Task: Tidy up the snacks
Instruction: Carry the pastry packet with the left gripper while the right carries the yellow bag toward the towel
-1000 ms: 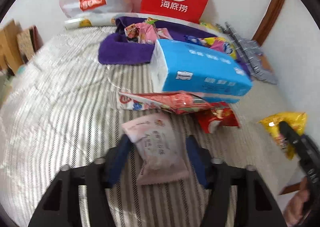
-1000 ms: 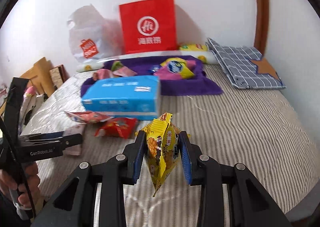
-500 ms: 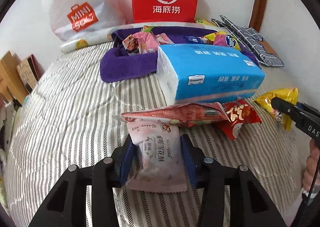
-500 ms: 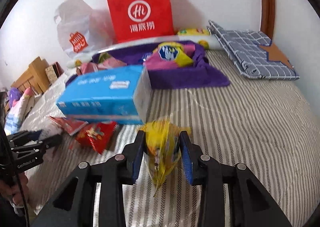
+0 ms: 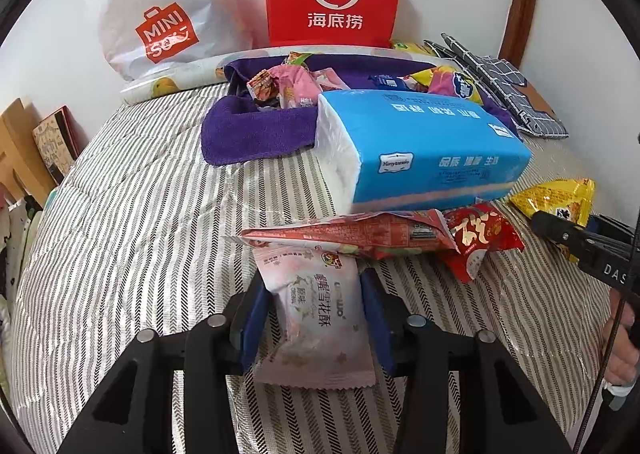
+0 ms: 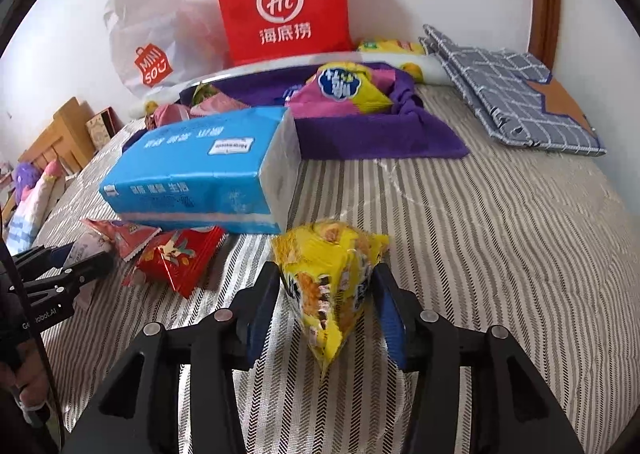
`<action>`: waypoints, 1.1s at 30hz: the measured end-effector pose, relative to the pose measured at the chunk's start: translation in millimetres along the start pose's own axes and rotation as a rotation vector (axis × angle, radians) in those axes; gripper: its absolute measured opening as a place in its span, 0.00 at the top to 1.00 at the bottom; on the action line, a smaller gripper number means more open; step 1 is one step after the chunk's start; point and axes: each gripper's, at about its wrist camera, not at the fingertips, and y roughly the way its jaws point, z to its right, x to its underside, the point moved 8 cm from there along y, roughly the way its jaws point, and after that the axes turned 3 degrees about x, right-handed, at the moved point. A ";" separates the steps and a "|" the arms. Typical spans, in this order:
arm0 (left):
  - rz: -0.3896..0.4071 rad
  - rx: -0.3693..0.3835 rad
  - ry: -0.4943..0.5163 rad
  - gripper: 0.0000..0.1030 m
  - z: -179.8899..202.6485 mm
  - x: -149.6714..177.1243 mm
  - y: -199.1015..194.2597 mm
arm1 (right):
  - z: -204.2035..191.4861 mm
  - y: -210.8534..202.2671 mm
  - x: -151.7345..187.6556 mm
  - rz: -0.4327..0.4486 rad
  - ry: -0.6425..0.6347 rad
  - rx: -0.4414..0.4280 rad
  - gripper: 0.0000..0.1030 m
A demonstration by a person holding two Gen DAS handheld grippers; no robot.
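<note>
The pink snack packet (image 5: 316, 318) is lying on the striped bed cover (image 5: 132, 222), sitting between the blue pads of the left gripper (image 5: 316, 314). The jaws have just been closing and both pads are now pressing against the packet's sides, so the grip is narrow and holding it. The packet's far end is touching a long red snack packet (image 5: 348, 236), which is poking out from under the blue tissue pack (image 5: 420, 150).

The yellow snack bag (image 6: 330, 282) is resting on the bed cover between the pads of the right gripper (image 6: 328, 306). These jaws have just been opening; the left pad is sitting just beside the bag, the right pad is standing a little apart from it, and the bag is no longer being squeezed.

A small red snack bag (image 6: 180, 258) is lying between the two grippers, just in front of the tissue pack, and in the right wrist view the tip of the left gripper is showing near it at the left edge. Behind the tissue pack, a purple towel (image 6: 380, 134) is carrying more snacks, among them a pink and yellow bag (image 6: 344, 90). Against the wall, a red paper bag (image 6: 284, 2) and a white plastic bag (image 6: 156, 42) are standing side by side. A grey checked cloth (image 6: 516, 94) is lying folded at the far right of the bed.
</note>
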 end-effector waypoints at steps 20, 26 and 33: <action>0.005 0.165 -0.053 0.69 9.1 17.5 -44.3 | -6.3 -46.4 1.7 0.100 0.020 0.002 0.64; 0.042 0.191 -0.040 0.69 19.1 -1.1 -59.9 | -22.9 -76.2 -11.7 0.154 0.008 -0.014 0.64; 0.063 0.248 -0.072 0.69 27.0 -35.4 -63.3 | -41.8 -89.8 -40.5 0.195 -0.020 -0.044 0.64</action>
